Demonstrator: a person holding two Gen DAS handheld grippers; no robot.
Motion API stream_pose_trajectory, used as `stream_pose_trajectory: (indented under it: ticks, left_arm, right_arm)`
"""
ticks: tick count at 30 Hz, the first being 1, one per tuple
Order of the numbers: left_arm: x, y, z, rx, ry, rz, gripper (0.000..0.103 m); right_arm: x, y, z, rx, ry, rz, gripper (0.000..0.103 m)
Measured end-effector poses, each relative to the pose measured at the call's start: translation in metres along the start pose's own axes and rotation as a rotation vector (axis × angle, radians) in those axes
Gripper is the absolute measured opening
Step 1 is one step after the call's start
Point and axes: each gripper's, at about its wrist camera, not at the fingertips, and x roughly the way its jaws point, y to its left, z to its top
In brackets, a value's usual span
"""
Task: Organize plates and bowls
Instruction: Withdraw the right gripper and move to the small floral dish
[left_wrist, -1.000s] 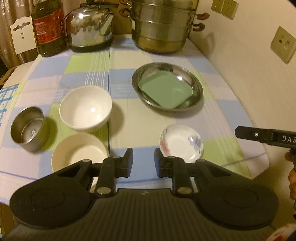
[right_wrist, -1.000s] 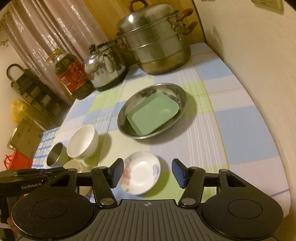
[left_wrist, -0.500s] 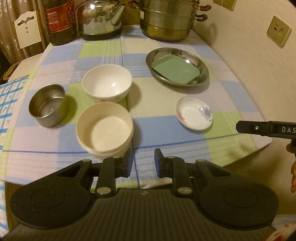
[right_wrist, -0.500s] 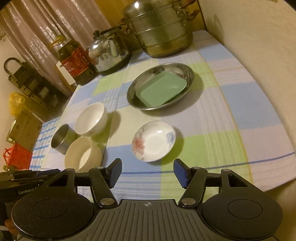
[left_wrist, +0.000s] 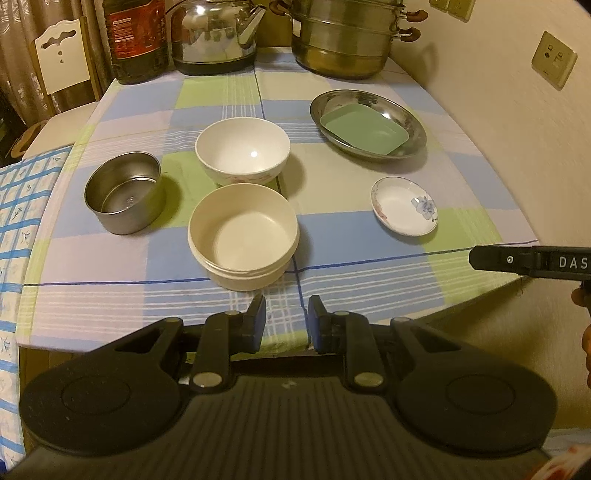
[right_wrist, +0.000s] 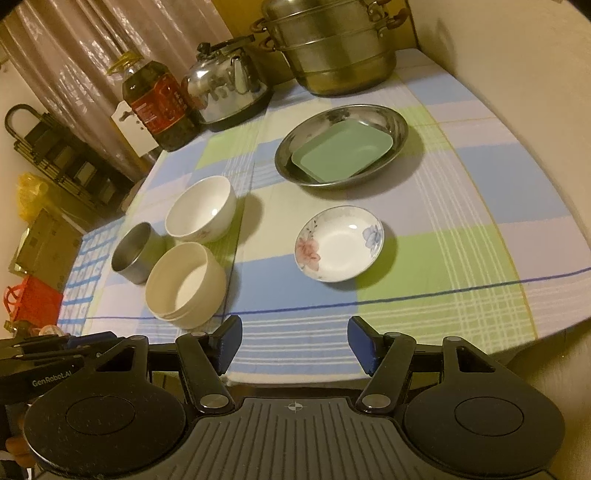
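Bowls sit just ahead of the left gripper: a cream bowl nearest its tips, a white bowl touching it behind, a steel cup off to the left. Ahead and right lie a flowered saucer and, farther, a green plate inside a steel dish. Left jaws stand narrowly apart, holding nothing. The right gripper is spread wide and empty, the saucer straight ahead. Beyond stand a kettle, oil bottle and steamer pot; nothing blocks either gripper.
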Motion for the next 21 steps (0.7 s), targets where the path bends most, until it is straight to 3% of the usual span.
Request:
stream_pose_trajectory:
  ticks: [11,21]
  left_arm:
    - [0.0,0.008,-0.002,0.022,-0.015,-0.018,0.022]
    - [0.018,-0.002,0.013,0.032,-0.004,-0.045,0.022]
  right_arm:
    - [0.005,0.01,-0.003,0.013,-0.017,-0.048,0.063]
    - [0.013,-0.011,0.01,0.056,-0.006,-0.082,0.063]
